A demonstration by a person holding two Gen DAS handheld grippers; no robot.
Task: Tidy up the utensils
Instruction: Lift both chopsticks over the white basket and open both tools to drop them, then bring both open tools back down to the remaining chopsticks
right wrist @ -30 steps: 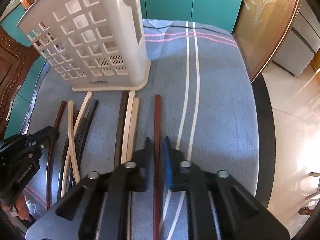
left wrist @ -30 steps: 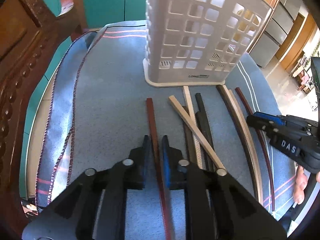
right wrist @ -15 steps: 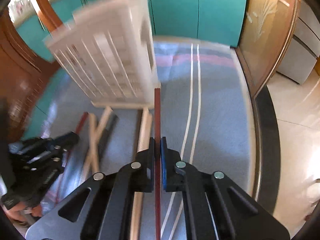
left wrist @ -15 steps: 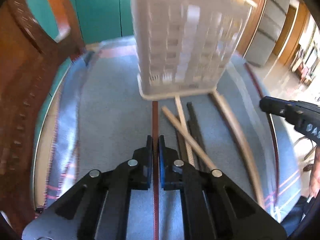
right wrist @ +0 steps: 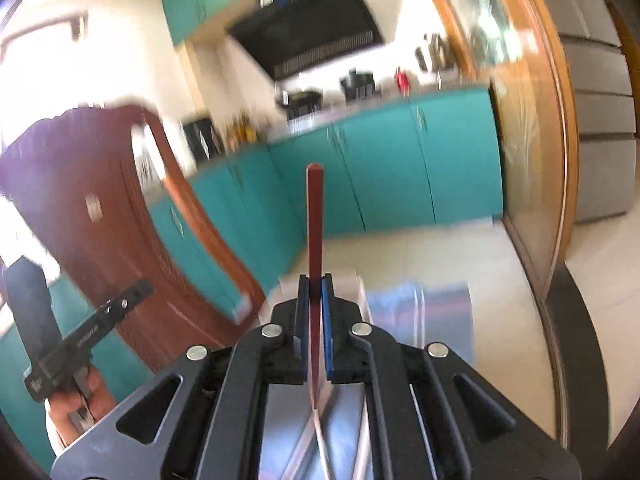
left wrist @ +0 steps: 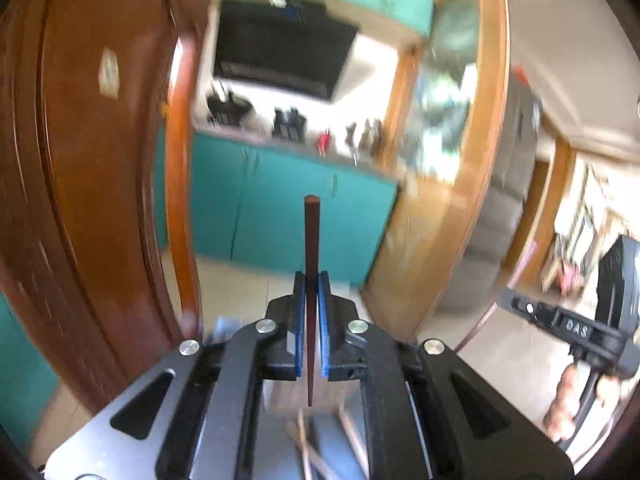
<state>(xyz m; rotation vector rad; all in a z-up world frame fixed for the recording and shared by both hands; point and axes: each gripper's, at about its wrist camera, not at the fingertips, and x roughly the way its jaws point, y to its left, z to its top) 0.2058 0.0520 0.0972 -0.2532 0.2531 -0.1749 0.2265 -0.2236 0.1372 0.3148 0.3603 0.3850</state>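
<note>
My left gripper (left wrist: 311, 280) is shut on a dark red-brown chopstick (left wrist: 311, 236), whose blunt end sticks out ahead of the blue pads toward the teal cabinets. Below the jaws a few pale chopsticks (left wrist: 308, 444) lie blurred on the grey-blue cloth. My right gripper (right wrist: 315, 282) is shut on a second reddish chopstick (right wrist: 315, 216), pointing the same way. Each gripper shows in the other's view: the right gripper (left wrist: 508, 296) at the right edge, the left gripper (right wrist: 142, 286) at the lower left, each held in a person's hand. The white basket is out of sight.
A carved dark wooden chair back (left wrist: 92, 200) rises at the left. Teal kitchen cabinets (right wrist: 400, 168) and a counter with pots lie ahead, under a black range hood (left wrist: 280, 52). A wood-framed glass door (right wrist: 528, 120) stands at the right. A striped cloth (right wrist: 416, 316) covers the table below.
Both grippers closed on a red-brown chopstick each, lifted them off the cloth and tilted up toward level. The basket and most of the table dropped out of view.
</note>
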